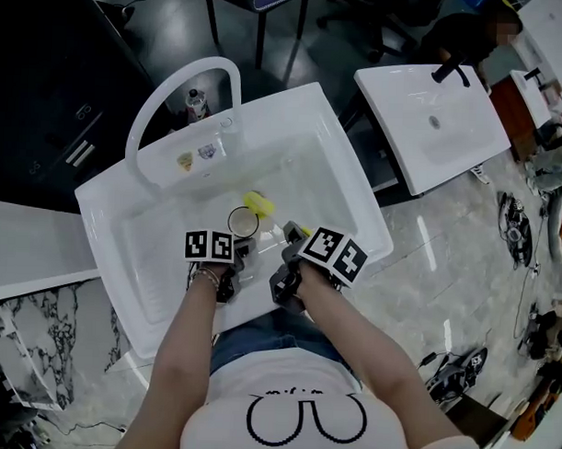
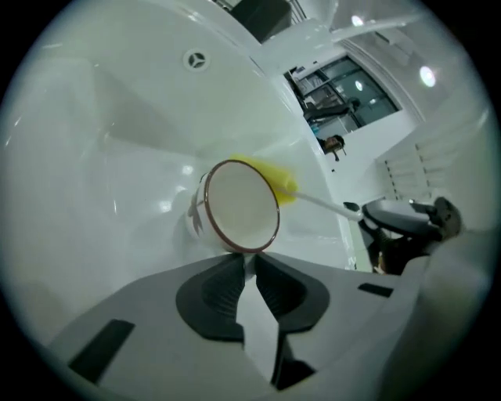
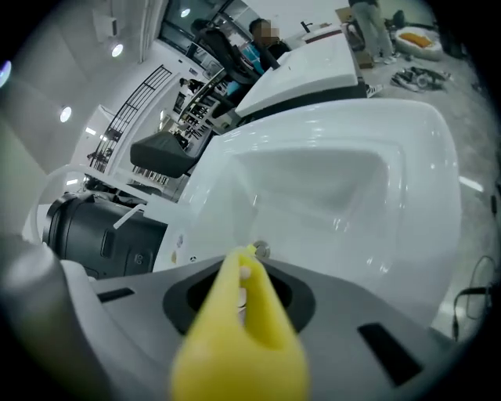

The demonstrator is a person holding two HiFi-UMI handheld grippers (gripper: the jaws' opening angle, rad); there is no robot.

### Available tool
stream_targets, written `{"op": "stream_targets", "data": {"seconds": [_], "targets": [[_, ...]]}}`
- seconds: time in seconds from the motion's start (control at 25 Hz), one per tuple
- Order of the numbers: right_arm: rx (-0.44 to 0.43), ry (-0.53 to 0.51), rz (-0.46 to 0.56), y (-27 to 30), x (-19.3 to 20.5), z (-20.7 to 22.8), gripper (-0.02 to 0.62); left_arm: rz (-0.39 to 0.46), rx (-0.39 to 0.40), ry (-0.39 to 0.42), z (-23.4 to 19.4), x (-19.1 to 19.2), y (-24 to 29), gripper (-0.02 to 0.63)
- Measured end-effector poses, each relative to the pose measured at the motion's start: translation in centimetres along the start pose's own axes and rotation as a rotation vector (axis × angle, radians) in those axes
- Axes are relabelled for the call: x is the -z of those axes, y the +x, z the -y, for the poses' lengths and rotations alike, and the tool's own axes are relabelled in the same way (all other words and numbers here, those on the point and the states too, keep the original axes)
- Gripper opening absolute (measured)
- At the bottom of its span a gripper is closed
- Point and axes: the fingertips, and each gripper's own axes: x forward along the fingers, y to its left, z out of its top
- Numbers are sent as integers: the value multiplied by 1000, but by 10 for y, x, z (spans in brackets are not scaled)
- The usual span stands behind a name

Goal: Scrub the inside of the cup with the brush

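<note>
Cup (image 2: 239,205) and brush (image 2: 275,180) are both in hand over the white sink (image 2: 117,117), but they have not come together where it counts. The left gripper (image 2: 249,270) has its jaws drawn nearly together on the lower edge of the cup's rim, the wall pinched between the ribbed pads. The cup is held tilted on its side, with its mouth turned back toward that gripper's camera. The inside shows plain white and empty, with no bristles or foam in it. The right gripper (image 3: 244,286) is clamped on the brush handle, whose yellow end fills the foreground of its own view and runs between the jaws. In the left gripper view the white stem reaches across from that gripper to the yellow brush head. The head sits just behind the cup's far rim, outside the mouth. The head view agrees: the yellow head lies just beyond the cup (image 1: 243,222), above the basin floor. I judge that both grips are set and the tools brought close. All the scrubbing that can be shown is left: the head must enter the mouth and work round the wall and bottom.
</note>
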Motion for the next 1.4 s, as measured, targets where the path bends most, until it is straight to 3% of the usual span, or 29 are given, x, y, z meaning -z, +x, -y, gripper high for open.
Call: {"op": "stream_targets", "data": {"seconds": [0.12,0.32,0.68,0.8,1.12,1.24,1.4], "targets": [[23,-15,-10,18,4,4,43,13,29,-50,-2,-2,-3,59],[79,-136,-39,45,18,12,44,19,38,-87,-1,5,-2,57],[-49,-131,-61,1,11,-13,43,113,137,-256,-3,-3,-13,57],[-59,-144,-44,-16,13,-12,43,127,148,-277,-3,-5,-14,57],[48,-244,-50,15,19,5,43,148,158,-309,-1,-10,-14,57],[97,-385,-65,30,19,7,43,149,152,-305,-1,-10,-12,57],[71,-624,-101,30,18,-8,43,136,141,-282,-1,-8,-12,57]]}}
